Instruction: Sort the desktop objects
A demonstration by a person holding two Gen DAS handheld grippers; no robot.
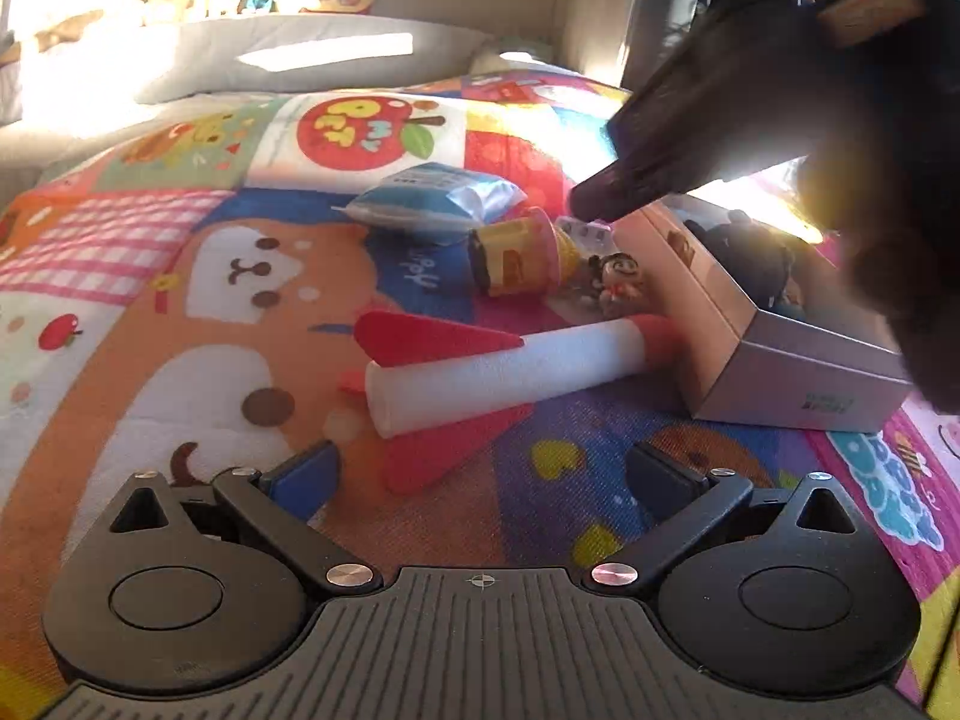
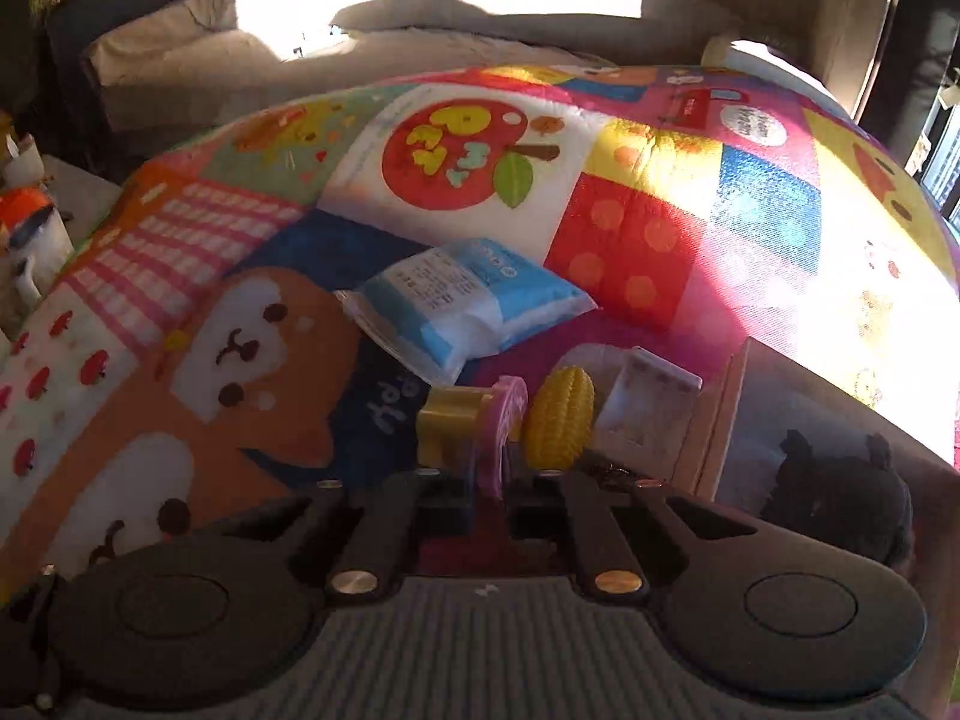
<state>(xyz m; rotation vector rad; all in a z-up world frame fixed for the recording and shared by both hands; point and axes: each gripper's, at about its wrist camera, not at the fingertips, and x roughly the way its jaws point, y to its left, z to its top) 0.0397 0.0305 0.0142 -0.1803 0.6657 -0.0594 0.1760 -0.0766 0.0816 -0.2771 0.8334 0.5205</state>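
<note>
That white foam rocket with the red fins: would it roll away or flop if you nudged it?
The foam rocket looks like foam, so probably light and a bit squashy. Its body is round, but the red fins lie against the play mat and would likely stop it rolling far. It appears to hold itself straight, so probably not floppy.

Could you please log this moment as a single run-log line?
left hand-held gripper: open, above mat near foam rocket | right hand-held gripper: shut on pink lid of yellow tub | box: open
</note>
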